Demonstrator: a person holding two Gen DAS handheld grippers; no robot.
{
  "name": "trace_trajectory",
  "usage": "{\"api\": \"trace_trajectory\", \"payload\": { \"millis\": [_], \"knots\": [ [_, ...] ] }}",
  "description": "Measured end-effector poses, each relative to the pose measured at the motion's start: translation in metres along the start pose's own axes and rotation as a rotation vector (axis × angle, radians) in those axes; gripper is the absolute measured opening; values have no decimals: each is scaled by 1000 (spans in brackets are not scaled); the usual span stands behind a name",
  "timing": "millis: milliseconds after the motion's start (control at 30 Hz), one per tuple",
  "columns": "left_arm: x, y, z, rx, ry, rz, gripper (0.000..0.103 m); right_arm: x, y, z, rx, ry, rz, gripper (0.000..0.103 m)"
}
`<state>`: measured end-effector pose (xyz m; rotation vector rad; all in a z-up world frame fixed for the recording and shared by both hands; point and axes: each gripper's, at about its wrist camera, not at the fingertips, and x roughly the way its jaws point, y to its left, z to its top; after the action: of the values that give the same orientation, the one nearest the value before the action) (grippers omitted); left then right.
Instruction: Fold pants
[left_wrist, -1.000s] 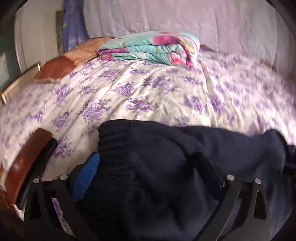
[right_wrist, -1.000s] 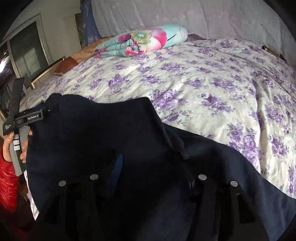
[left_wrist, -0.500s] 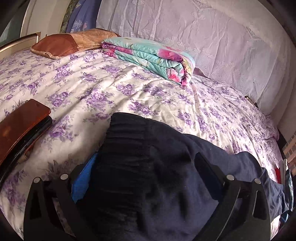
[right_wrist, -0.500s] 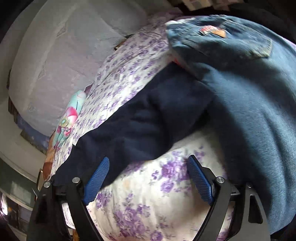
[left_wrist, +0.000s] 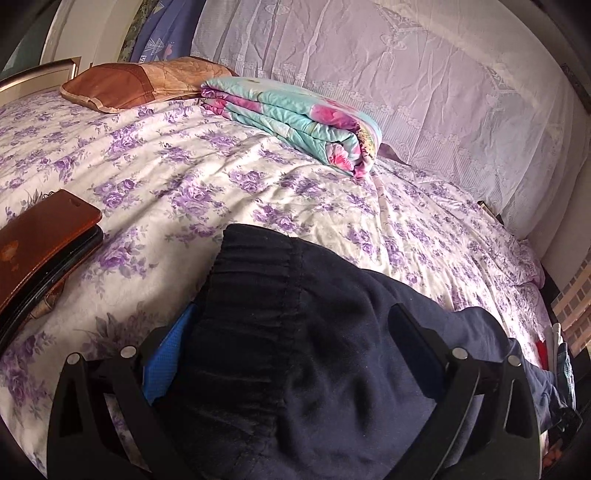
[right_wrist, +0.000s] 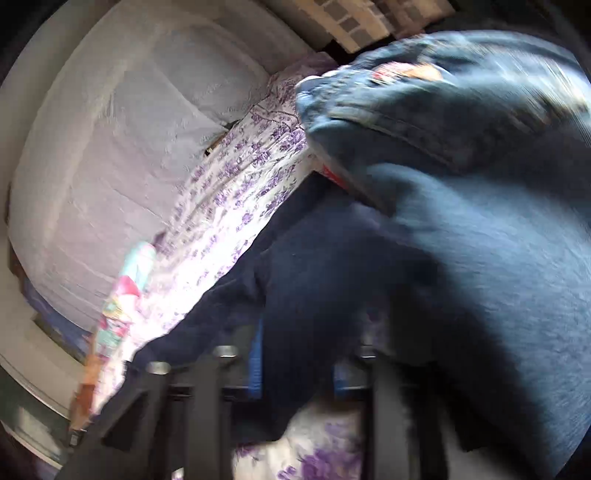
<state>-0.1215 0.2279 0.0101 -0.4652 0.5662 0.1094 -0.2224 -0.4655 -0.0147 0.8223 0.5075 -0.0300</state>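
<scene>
Right gripper (right_wrist: 295, 373) just closing on navy pants (right_wrist: 314, 280) leg beside jeans (right_wrist: 480, 221) — thin bite, could slip out; left gripper (left_wrist: 291, 354) clamped on waistband.

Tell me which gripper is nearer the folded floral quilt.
Left. The left gripper faces the folded floral quilt across open sheet; the right gripper sees it farther off.

One dark pants (left_wrist: 314, 350), one folded quilt (left_wrist: 295, 118), one pillow (left_wrist: 125, 81), one jeans (right_wrist: 480, 184).
</scene>
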Motion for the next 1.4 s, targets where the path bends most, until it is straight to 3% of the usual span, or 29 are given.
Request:
{"api": "trace_trajectory", "payload": {
  "millis": [67,167,267,367,500,567,600,633,700,767,800,867,933,1033,1067,1200,1267,1300,1333,1400],
  "knots": [
    [0,1,0,-5,-2,-7,99,-3,-1,1,-14,-2,30,19],
    [-1,1,0,-13,-6,-18,99,-7,20,4,-124,-41,-13,18],
    [-1,2,0,-18,-8,-23,99,-15,68,7,-308,-116,-34,18],
    [-2,3,0,-26,-12,-31,99,-17,141,-10,-604,-162,-54,18],
    [-4,5,0,-40,-19,-50,99,9,229,-84,-1099,-136,-84,19],
    [-4,7,0,-50,-21,-61,99,45,252,-144,-1394,10,-111,29],
    [-4,8,0,-53,-21,-65,99,64,254,-171,-1499,109,-115,46],
    [-5,8,0,-55,-21,-68,99,80,249,-198,-1605,185,-142,53],
    [-5,9,0,-60,-22,-74,99,74,244,-220,-1736,57,-175,56],
    [-6,10,-1,-64,-24,-81,99,57,247,-203,-1663,96,-105,70],
    [-6,10,0,-67,-24,-84,99,43,249,-187,-1585,120,-22,77],
    [-6,11,0,-72,-27,-90,99,22,251,-159,-1456,129,86,83],
    [-7,13,-1,-81,-32,-100,99,17,255,-130,-1349,86,86,83],
    [-7,15,0,-94,-35,-114,99,39,262,-96,-1226,-33,-31,83],
    [-7,15,0,-95,-34,-114,99,52,262,-89,-1205,-34,-55,83],
    [-7,14,0,-84,-29,-98,99,129,261,-96,-1226,142,-129,83],
    [-6,14,0,-81,-26,-93,99,173,250,-112,-1226,284,-160,82],
    [-6,14,0,-81,-25,-90,99,166,243,-110,-1160,273,-126,86],
    [-5,14,0,-81,-25,-89,99,166,241,-104,-1102,325,-113,86],
    [-5,13,0,-81,-26,-90,99,157,240,-94,-1054,349,-54,85]
  ]
}}
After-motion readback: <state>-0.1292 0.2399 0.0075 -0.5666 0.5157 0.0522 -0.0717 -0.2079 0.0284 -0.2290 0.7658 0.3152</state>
